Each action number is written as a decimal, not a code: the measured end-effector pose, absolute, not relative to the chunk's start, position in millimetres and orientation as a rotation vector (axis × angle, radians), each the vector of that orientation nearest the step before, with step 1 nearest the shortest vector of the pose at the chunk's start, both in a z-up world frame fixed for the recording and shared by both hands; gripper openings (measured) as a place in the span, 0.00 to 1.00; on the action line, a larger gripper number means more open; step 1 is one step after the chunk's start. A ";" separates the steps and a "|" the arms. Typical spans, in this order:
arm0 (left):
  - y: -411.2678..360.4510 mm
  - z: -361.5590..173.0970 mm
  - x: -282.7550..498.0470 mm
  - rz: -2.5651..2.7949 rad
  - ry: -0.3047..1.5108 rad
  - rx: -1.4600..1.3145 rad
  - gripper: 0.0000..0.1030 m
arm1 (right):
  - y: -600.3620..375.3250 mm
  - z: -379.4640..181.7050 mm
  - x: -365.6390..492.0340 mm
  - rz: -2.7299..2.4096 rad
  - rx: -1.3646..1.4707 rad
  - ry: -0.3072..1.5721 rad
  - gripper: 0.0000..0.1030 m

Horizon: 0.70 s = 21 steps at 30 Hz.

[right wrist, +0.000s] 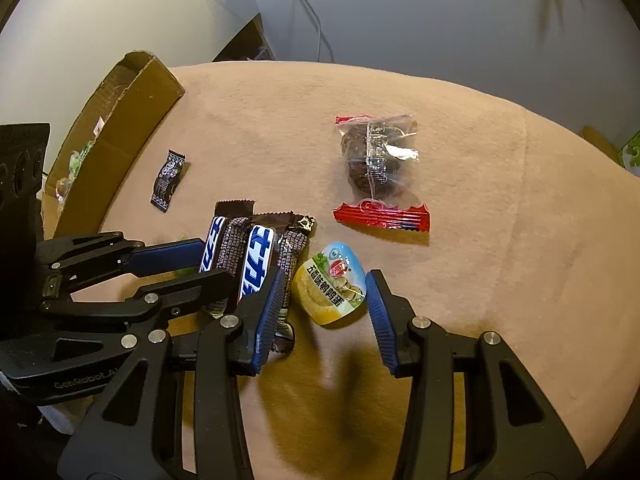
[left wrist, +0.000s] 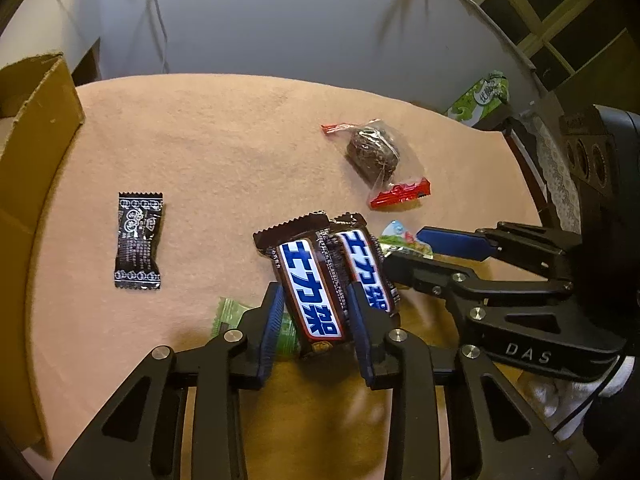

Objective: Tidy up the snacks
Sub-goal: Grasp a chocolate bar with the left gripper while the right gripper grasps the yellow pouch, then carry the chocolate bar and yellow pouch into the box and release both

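Two brown chocolate bars with blue lettering lie side by side on the pink cloth. My left gripper (left wrist: 316,300) has its pads against both sides of the left bar (left wrist: 310,292); the second bar (left wrist: 366,268) lies just right of it. My right gripper (right wrist: 322,294) is open, its fingers on either side of a yellow-and-blue egg snack packet (right wrist: 330,288) without touching it. The packet also shows in the left wrist view (left wrist: 402,240). A green candy (left wrist: 230,314) lies under my left finger.
A cardboard box (right wrist: 120,128) stands at the left edge of the table and holds a few sweets. A black candy wrapper (left wrist: 138,240) lies left of centre. A clear bag with a brown cake and red ends (right wrist: 378,168) lies further back.
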<state>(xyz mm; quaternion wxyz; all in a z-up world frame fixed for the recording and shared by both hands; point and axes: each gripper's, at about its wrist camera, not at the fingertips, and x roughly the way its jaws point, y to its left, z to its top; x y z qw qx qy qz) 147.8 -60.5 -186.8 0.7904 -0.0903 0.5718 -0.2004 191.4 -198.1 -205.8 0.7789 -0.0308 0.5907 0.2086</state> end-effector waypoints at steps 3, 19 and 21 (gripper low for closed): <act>-57.5 -184.4 145.6 -0.425 1.220 -0.169 0.27 | -203.7 -207.2 192.2 0.431 -0.082 1.284 0.43; -64.5 -185.5 142.9 -0.425 1.199 -0.133 0.26 | -184.3 -213.4 188.3 0.432 -0.204 1.265 0.29; -63.1 -185.0 140.3 -0.422 1.194 -0.134 0.26 | -184.3 -210.8 187.2 0.433 -0.212 1.256 0.27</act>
